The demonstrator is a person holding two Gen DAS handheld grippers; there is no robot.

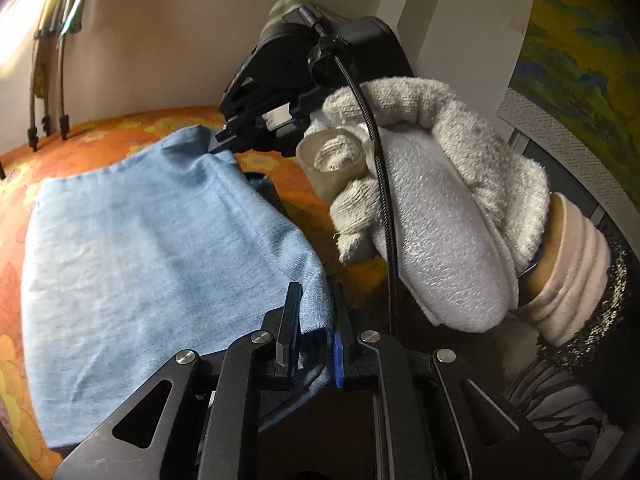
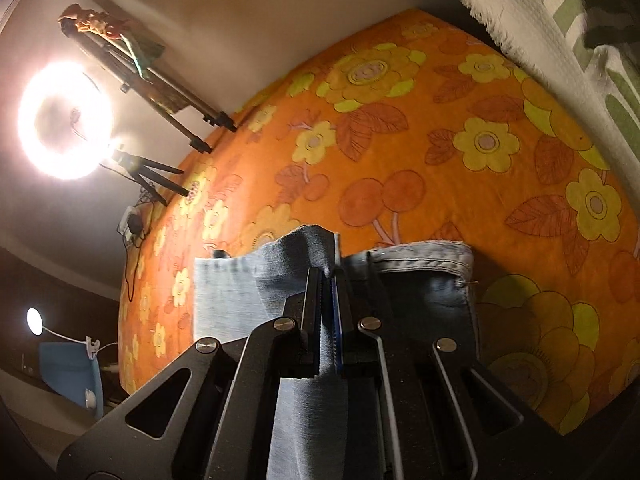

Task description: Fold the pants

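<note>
Light blue denim pants [image 1: 160, 240] lie folded on an orange flowered bedsheet [image 1: 120, 128]. My left gripper [image 1: 316, 292] is shut on the near right corner of the cloth. Farther along the same edge, my right gripper [image 1: 218, 145] pinches the far corner, held by a hand in a white knit glove [image 1: 440, 184]. In the right wrist view the right gripper [image 2: 330, 252] is shut on a raised fold of the pants [image 2: 296, 256]. A hemmed denim edge [image 2: 424, 252] lies just to its right on the bedsheet [image 2: 400, 140].
A lit ring light [image 2: 64, 120] on a tripod [image 2: 156, 176] stands at the bed's far edge, beside other tripod legs [image 1: 44, 120]. A white and green striped cloth [image 2: 560, 20] hangs over the bed's upper right. A white wall panel [image 1: 460, 12] stands behind the gloved hand.
</note>
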